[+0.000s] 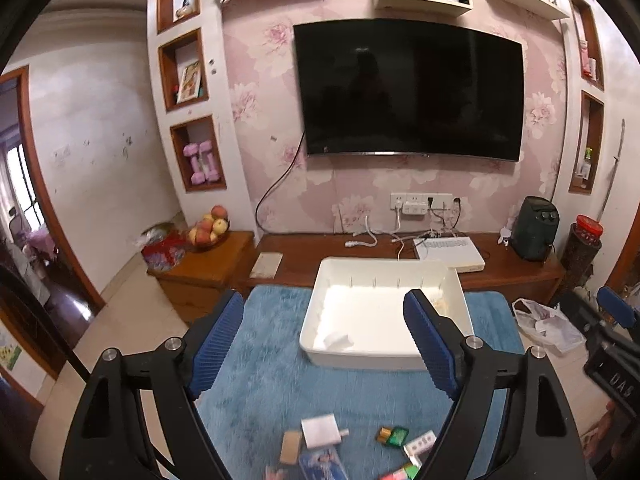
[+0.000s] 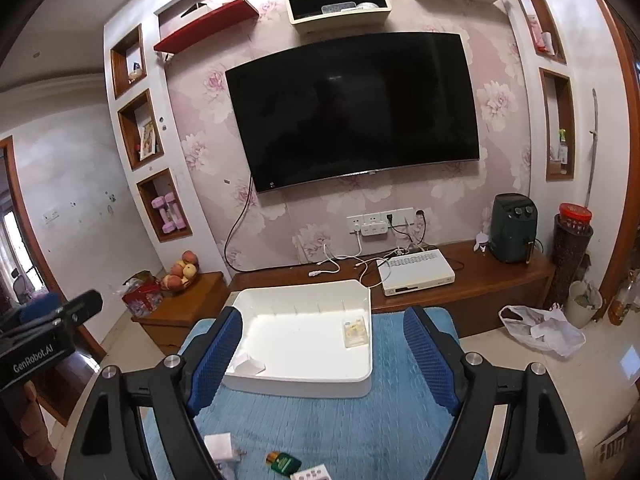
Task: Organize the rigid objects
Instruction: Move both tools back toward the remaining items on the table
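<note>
Both the left gripper and right gripper are held wide apart, empty, the white bin seen at twelve o'clock.

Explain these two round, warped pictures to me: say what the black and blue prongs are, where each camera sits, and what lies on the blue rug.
A person holds a two-finger tool in each hand, each carrying a fisheye camera looking along its fingers. One picture comes from the left hand-held gripper, the other from the right hand-held gripper. Both are open and hold nothing. On the blue rug sits a white tray containing a small clear box and a white piece. Nearer the camera, small items lie loose, including a white box and a green packet.
</note>
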`<action>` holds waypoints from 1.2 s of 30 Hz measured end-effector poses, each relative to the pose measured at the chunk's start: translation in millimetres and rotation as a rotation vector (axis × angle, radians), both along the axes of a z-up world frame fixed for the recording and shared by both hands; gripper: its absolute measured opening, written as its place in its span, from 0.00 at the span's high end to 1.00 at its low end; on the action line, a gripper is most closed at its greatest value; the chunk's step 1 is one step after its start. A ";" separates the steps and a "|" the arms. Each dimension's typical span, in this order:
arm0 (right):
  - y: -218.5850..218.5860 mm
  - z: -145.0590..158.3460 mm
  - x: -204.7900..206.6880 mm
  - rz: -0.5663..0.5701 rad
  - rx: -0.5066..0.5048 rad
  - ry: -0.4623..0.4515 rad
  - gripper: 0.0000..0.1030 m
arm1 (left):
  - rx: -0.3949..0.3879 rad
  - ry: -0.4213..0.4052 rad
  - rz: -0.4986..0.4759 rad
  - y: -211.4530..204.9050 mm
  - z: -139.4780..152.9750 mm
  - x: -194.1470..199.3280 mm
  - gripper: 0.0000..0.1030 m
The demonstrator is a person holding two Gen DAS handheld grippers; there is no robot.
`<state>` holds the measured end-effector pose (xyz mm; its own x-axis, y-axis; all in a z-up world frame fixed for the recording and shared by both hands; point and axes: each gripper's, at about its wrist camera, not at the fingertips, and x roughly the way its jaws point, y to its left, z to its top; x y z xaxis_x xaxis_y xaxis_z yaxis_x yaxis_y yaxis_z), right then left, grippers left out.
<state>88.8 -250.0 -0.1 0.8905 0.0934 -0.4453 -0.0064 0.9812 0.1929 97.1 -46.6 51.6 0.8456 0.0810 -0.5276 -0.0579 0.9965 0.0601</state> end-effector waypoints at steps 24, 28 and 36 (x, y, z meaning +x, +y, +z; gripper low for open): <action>-19.0 -91.2 -43.2 0.003 0.170 0.329 0.19 | -0.066 0.428 0.182 57.7 -119.2 -82.1 0.18; -11.2 -113.7 -51.2 0.000 0.174 0.406 0.19 | -0.052 0.511 0.181 67.5 -136.0 -81.5 0.18; 17.6 -162.2 -69.7 -0.032 0.223 0.613 0.19 | -0.016 0.680 0.113 94.2 -174.5 -69.6 0.18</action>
<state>19.1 -232.4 -162.3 0.4854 0.2196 -0.8463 0.1982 0.9151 0.3511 27.5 47.6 -122.9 0.3133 0.1370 -0.9397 -0.1160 0.9876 0.1053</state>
